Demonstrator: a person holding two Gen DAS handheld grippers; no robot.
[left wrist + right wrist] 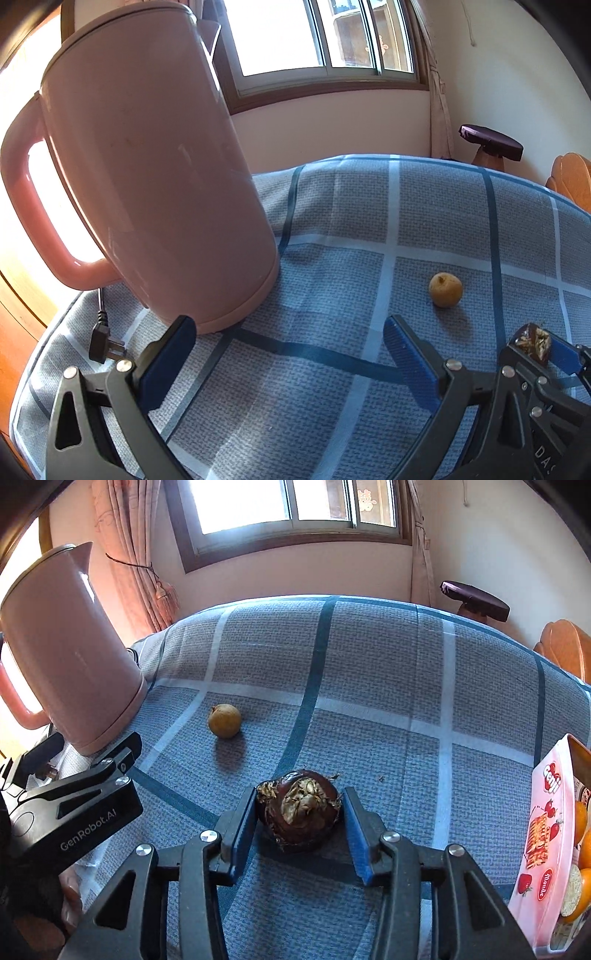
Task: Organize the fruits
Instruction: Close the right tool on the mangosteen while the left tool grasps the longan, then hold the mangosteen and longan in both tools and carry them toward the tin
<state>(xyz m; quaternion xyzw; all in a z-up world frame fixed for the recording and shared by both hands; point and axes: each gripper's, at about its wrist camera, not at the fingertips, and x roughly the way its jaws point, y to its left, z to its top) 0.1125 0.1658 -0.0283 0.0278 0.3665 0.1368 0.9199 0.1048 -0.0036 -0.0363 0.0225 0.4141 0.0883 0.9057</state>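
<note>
The worktop (369,664) has free cloth ahead, its edges well apart. The pink kettle (66,646) crowds ten o'clock; the pink box (546,830), holding oranges, waits at three. The right hand-held gripper (300,821) pinches the dark fruit (300,814); next, I judge, lift it boxward. The left hand-held gripper (288,354) gapes empty. The small tan fruit (224,720) waits at eleven.
</note>
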